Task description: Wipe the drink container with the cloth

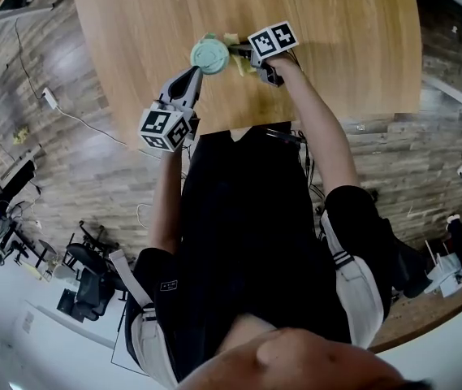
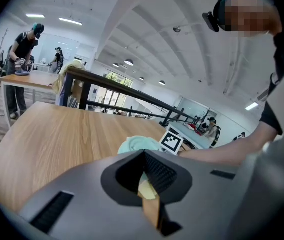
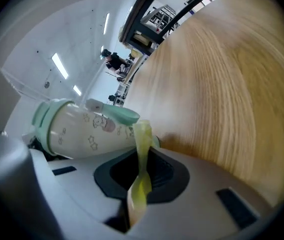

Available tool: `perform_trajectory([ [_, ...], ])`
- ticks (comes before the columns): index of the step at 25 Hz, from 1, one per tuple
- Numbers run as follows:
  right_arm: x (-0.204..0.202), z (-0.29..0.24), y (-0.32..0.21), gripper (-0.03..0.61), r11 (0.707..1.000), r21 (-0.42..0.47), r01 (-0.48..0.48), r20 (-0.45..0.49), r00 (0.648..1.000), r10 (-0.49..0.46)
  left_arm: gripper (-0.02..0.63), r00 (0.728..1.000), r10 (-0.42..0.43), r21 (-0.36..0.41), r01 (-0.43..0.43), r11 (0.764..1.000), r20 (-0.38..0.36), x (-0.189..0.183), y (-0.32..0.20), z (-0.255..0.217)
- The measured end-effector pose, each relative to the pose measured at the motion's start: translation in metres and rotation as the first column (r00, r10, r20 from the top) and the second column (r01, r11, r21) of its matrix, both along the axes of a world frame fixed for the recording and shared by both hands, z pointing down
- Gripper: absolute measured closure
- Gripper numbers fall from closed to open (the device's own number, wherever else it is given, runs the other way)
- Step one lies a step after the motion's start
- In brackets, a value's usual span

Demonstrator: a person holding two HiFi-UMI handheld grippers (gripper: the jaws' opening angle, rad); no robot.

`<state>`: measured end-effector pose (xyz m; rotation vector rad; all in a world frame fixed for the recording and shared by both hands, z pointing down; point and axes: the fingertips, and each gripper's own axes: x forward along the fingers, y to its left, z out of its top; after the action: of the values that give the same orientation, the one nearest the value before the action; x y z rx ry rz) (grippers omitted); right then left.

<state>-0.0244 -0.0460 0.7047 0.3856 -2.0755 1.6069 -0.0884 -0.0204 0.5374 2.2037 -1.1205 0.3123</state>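
We see the drink container (image 3: pixel 89 129), white plastic printed with stars and a small cartoon figure, with a round mint lid, tilted above the wooden table (image 1: pixel 336 39). Our left gripper (image 1: pixel 192 76) pinches it near the lid. Our right gripper (image 3: pixel 142 156) clamps the limp yellow cloth (image 3: pixel 142 133) beside it.

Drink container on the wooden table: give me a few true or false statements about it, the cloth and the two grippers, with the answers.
1. The right gripper has its fingers shut on a pale yellow cloth. True.
2. The white, star-printed drink container has a red top. False: its lid is mint green.
3. The left gripper is far from the container. False: its tip is right beside it, above the light wooden table.
4. The cloth is close beside the container. True.
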Motion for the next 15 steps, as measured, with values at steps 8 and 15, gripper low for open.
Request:
perform_trajectory([
  [8,-0.005,0.012,0.045,0.535,0.995,0.098,-0.031,-0.131,0.990,0.044,0.591,0.981,0.193,-0.025,-0.193,0.981,0.018,0.008,-0.003,0.000],
  [15,-0.013,-0.012,0.052,0.535,0.979,0.179,-0.094,-0.092,0.989,0.112,0.591,0.956,0.291,-0.038,-0.290,0.956,0.019,0.017,-0.004,-0.001],
])
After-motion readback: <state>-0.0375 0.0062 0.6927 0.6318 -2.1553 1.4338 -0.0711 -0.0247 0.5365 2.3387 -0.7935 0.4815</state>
